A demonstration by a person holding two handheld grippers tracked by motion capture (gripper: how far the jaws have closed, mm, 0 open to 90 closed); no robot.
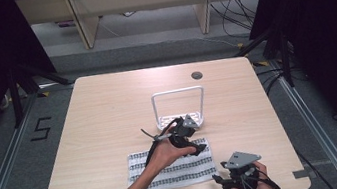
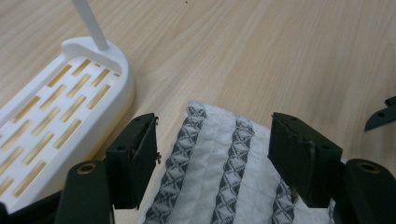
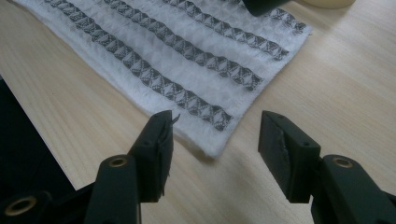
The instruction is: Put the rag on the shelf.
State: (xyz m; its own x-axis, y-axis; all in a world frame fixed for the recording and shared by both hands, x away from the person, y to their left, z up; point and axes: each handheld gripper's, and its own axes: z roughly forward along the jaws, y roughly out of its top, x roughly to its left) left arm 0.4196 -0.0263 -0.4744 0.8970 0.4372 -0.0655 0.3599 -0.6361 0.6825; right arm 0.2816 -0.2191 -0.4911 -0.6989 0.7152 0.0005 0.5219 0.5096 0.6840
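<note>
While both our tools gape wide, left tool (image 2: 212,156) and right tool (image 3: 215,156) hover at the towel's (image 1: 177,166) corners, beside the rack (image 1: 178,105).

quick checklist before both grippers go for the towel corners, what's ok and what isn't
1. Left gripper open: ok, jaws apart over the towel's far corner.
2. Right gripper open: ok, jaws apart at the near corner.
3. Towel lying flat: ok.
4. Towel free of the white rack: ok, wood shows between them.
5. Either corner already gripped: not ok, neither gripper has closed.
6. Towel folded in layers: cannot tell.
</note>
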